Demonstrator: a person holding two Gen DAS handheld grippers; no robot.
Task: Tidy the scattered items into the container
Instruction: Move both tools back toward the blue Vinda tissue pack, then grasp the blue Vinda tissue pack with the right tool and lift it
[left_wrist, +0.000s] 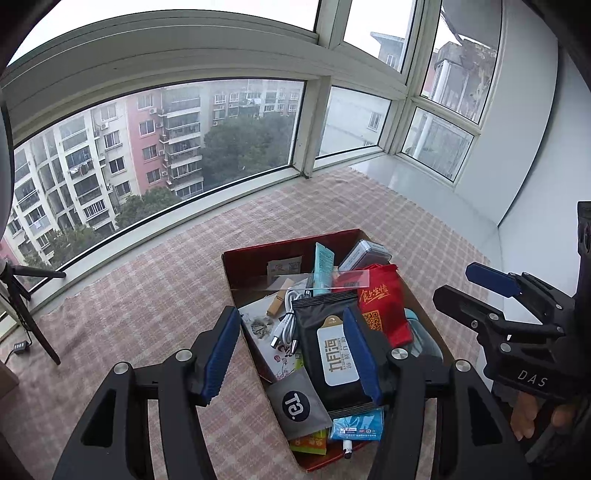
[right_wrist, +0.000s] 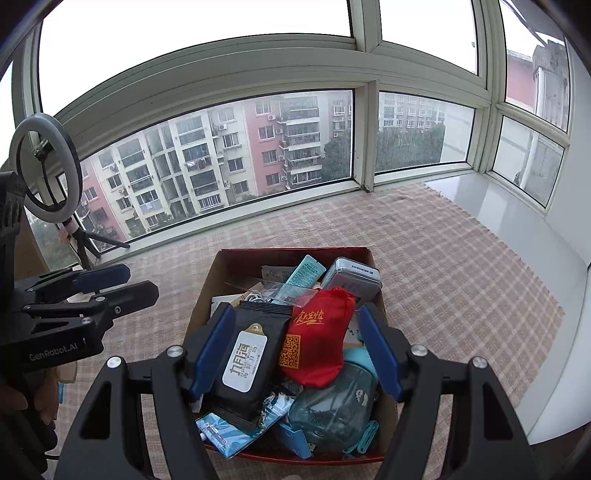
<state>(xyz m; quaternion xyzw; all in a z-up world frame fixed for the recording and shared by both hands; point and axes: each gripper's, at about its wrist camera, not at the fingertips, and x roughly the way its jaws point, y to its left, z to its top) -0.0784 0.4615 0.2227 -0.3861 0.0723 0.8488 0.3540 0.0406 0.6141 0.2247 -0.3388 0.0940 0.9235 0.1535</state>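
Observation:
A red-lined cardboard box (left_wrist: 258, 254) (right_wrist: 280, 254) sits on the checked cloth, filled with items. On top lie a black wipes pack (left_wrist: 332, 350) (right_wrist: 251, 350), a red pouch (left_wrist: 384, 306) (right_wrist: 317, 339), a grey tin (left_wrist: 364, 254) (right_wrist: 351, 278), a white cable (left_wrist: 286, 325), a grey sachet (left_wrist: 297, 404) and a teal bottle (right_wrist: 332, 402). My left gripper (left_wrist: 291, 350) is open and empty above the box's left part. My right gripper (right_wrist: 295, 354) is open and empty above the box, and it also shows in the left wrist view (left_wrist: 476, 291).
The pink checked cloth (left_wrist: 147, 295) (right_wrist: 461, 277) covers a window-bay ledge. Windows run along the far side, a white wall stands at the right. A ring light on a tripod (right_wrist: 44, 166) stands at the left; its legs (left_wrist: 26, 295) rest on the cloth edge.

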